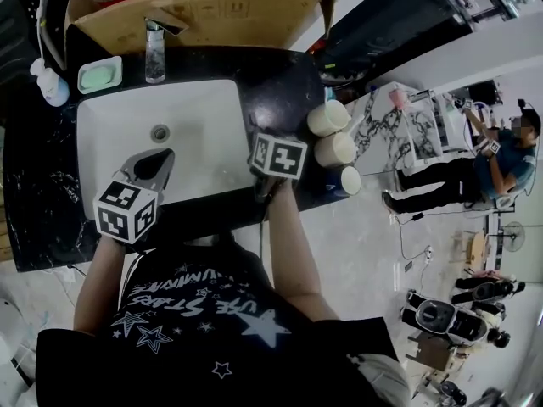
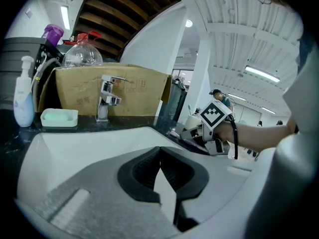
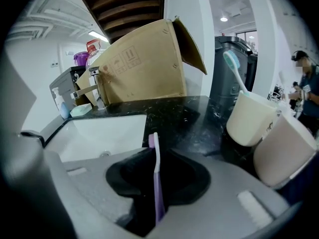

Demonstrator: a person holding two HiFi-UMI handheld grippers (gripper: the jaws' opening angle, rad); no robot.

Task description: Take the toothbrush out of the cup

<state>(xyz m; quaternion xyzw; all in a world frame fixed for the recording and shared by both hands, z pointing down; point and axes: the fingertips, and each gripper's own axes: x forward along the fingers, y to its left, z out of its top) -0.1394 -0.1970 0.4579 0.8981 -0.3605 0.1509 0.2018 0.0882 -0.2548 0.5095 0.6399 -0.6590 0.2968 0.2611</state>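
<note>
Over the front of a dark speckled bench (image 3: 169,116), in the right gripper view, a purple toothbrush (image 3: 157,183) is shown lying lengthwise between the jaws of the right claw (image 3: 156,152). The jaws are parted a little, with dark gaps on either side of the handle, so the brush is not squeezed. A white sink (image 3: 107,131) is set into the bench to the left. Toward the bench's right edge a cream cup (image 3: 249,119) is seen, with a teal-headed second toothbrush (image 3: 234,68) leaning out of it. A second cup (image 3: 283,151) is placed just beside it, nearer the front. A cardboard box (image 3: 144,66) is stood along the back edge.

In the left gripper view, the left claw (image 2: 160,151) is seen clenched, tips together, with nothing held, above the sink. A chrome faucet (image 2: 105,97) is fixed at the back edge. A pale green soap dish (image 2: 59,117) is placed to its left, and a white pump bottle (image 2: 23,99) at the back left corner.

In the head view, both claws are held by a person (image 1: 212,312) over the bench's front edge, the left over the sink, the right at the sink's right rim. Three cream cups (image 1: 335,149) are lined along the right edge, apart from the purple toothbrush.
</note>
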